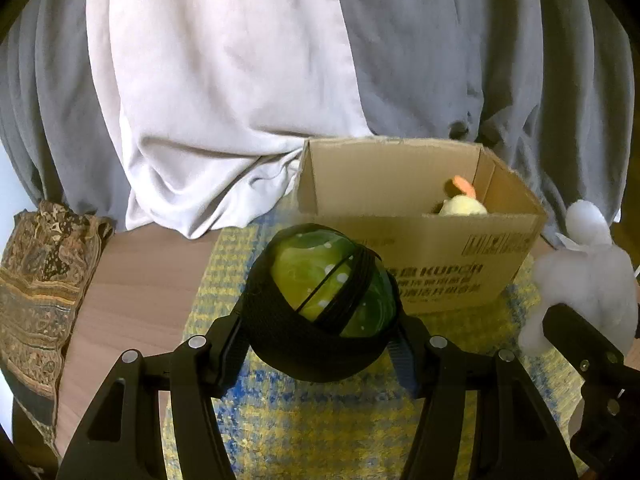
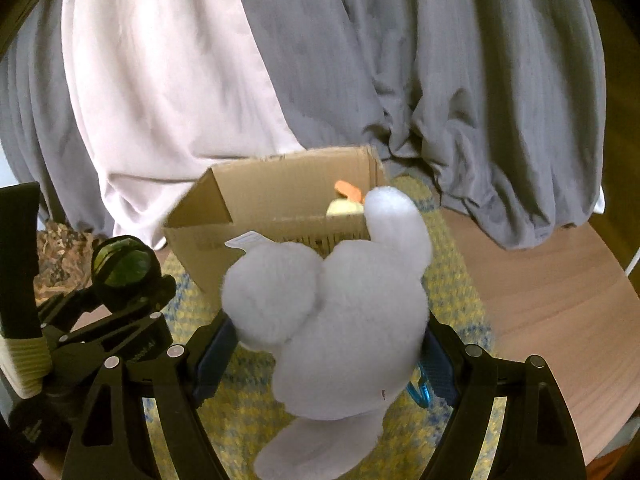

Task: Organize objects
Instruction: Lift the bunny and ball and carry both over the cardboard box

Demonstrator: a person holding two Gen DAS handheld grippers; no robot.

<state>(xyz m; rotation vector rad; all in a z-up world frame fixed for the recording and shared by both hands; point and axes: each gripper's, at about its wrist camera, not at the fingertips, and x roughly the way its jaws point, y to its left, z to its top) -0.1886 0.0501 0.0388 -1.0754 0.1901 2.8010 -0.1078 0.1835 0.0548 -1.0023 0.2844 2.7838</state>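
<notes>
Left claw [image 1: 320, 344] is clamping the green ball [image 1: 326, 280], right claw [image 2: 326, 356] is squeezing the white plush [image 2: 340, 320]. Both are hanging just short of the cardboard box [image 1: 424, 256], probably for dropping in beside the yellow toy [image 1: 464, 205].

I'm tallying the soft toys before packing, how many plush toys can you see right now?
2. A white plush toy is clamped in the right gripper in front of the cardboard box; a yellow plush toy lies inside it. The box may hide more.
</notes>
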